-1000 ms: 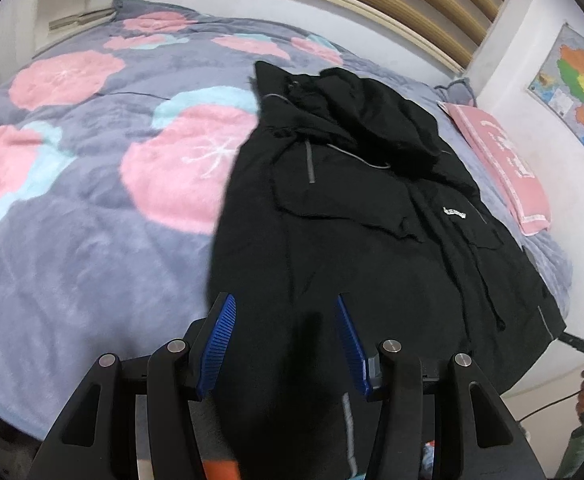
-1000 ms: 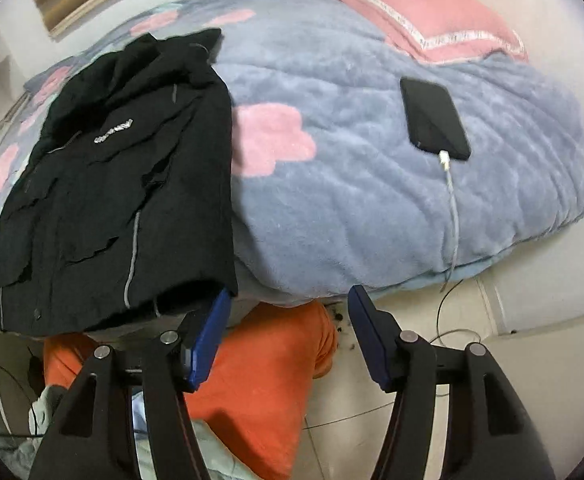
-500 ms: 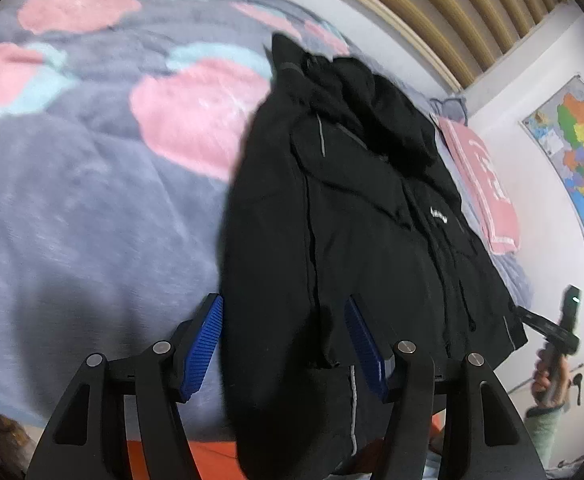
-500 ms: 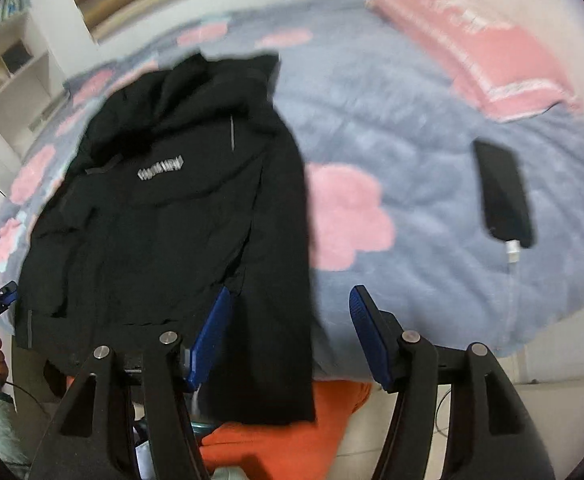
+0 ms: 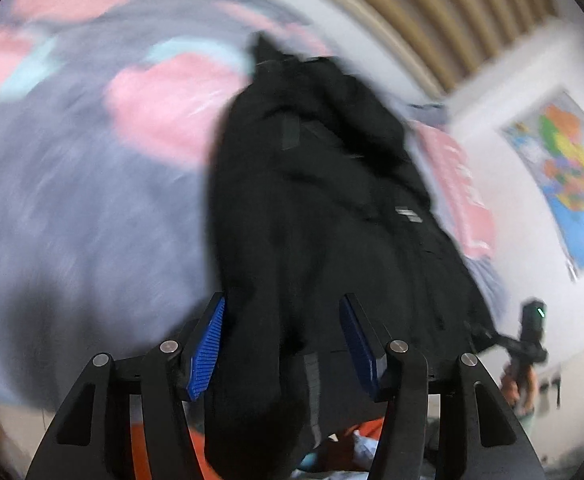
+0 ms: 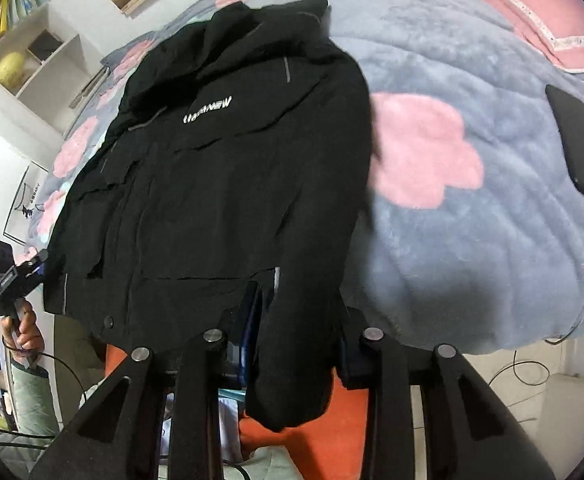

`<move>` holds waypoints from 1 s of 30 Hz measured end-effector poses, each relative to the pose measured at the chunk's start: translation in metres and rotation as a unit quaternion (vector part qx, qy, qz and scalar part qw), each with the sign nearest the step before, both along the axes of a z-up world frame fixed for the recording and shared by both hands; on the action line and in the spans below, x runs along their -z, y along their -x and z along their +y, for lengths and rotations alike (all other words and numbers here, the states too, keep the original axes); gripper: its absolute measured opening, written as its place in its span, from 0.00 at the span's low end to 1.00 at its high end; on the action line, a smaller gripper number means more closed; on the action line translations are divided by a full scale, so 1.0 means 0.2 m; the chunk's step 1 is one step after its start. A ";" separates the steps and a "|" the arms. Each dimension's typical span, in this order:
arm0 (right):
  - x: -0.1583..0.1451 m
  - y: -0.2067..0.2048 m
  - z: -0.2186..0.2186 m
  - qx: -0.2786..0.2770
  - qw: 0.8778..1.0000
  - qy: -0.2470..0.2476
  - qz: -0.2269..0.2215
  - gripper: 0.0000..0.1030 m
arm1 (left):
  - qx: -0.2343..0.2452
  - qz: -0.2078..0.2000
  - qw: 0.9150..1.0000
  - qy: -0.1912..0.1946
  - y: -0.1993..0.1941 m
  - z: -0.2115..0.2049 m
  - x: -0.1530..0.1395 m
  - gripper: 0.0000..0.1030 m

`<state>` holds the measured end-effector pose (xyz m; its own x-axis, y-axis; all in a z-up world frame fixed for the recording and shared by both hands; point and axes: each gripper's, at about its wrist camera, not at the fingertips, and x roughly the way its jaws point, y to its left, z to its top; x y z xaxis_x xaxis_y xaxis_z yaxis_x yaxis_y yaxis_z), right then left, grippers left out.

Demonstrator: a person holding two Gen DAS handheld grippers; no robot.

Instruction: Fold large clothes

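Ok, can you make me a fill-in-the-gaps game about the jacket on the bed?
1. The rumpled hooded jacket is coloured ____.
2. The fluffy grey blanket has flower shapes coloured ____.
3. The flat dark phone lies on the blanket with a white ____ plugged in.
4. The right tongs have the jacket's ____ hanging between their blue pads.

Missing words: black; pink; cable; sleeve

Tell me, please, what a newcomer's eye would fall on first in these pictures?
First, the large black jacket spread across the grey blanket with pink blotches, its hem hanging over the near edge of the bed. Next, the left gripper and right gripper, each with a hanging sleeve between its fingers. A black phone lies on the blanket to the right, near the pink pillow.
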<state>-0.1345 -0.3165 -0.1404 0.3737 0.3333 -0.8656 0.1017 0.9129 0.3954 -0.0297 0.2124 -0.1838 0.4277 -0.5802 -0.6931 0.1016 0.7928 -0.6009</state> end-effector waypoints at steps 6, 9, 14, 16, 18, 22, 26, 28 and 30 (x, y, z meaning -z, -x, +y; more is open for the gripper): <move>0.07 0.01 0.05 -0.001 1.000 -0.002 0.014 0.31 | 0.007 0.024 0.999 0.033 0.13 0.01 0.08 0.56; -0.02 0.01 0.06 0.005 1.000 0.000 -0.011 0.16 | 0.021 0.010 1.000 0.019 0.12 -0.06 0.05 0.21; -0.21 0.00 0.07 0.003 0.998 -0.004 -0.058 0.13 | 0.027 -0.042 0.997 0.054 0.11 -0.09 -0.14 0.09; -0.29 -0.04 0.06 0.001 0.997 -0.011 -0.075 0.13 | 0.022 -0.067 0.995 0.071 0.09 -0.07 -0.24 0.09; -0.35 -0.09 0.06 -0.002 0.996 -0.010 -0.091 0.12 | 0.019 -0.090 0.992 0.090 0.04 -0.06 -0.34 0.09; -0.49 -0.21 0.01 0.002 0.992 -0.013 -0.123 0.12 | 0.014 -0.128 0.988 0.087 -0.08 -0.07 -0.50 0.09; -0.60 -0.39 -0.05 0.016 0.989 -0.002 -0.146 0.12 | 0.001 -0.146 0.985 0.093 -0.29 -0.09 -0.62 0.09; -0.67 -0.50 -0.08 0.021 0.987 -0.003 -0.157 0.12 | -0.003 -0.158 0.983 0.095 -0.39 -0.11 -0.68 0.10; -0.71 -0.60 -0.10 0.022 0.986 -0.002 -0.165 0.12 | -0.008 -0.174 0.981 0.084 -0.50 -0.14 -0.74 0.10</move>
